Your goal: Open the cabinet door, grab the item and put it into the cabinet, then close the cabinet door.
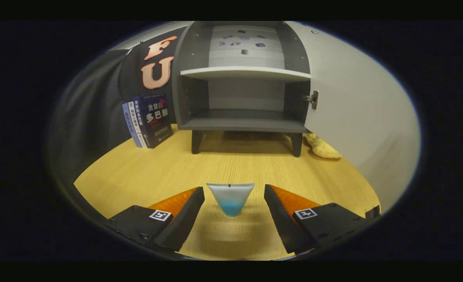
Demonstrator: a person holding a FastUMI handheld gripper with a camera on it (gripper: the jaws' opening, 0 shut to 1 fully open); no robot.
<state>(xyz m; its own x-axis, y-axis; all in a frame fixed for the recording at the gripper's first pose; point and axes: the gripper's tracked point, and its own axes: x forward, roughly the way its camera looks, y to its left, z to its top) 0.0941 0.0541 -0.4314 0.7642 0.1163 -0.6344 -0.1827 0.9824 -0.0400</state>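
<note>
A small grey cabinet (243, 98) stands on short legs at the back of the wooden table (145, 172). Its white door (356, 113) is swung wide open to the right. Inside are a white shelf (245, 73) and a bare bottom board. A small frosted cup (230, 199) with a blue base stands upright on the table between my fingertips. My gripper (234, 196) is open, one finger on each side of the cup with a gap on both sides.
Dark-covered books (151, 120) stand upright left of the cabinet, against the booth's black cloth wall. A yellow soft item (323, 147) lies on the table under the open door, beside the cabinet's right leg.
</note>
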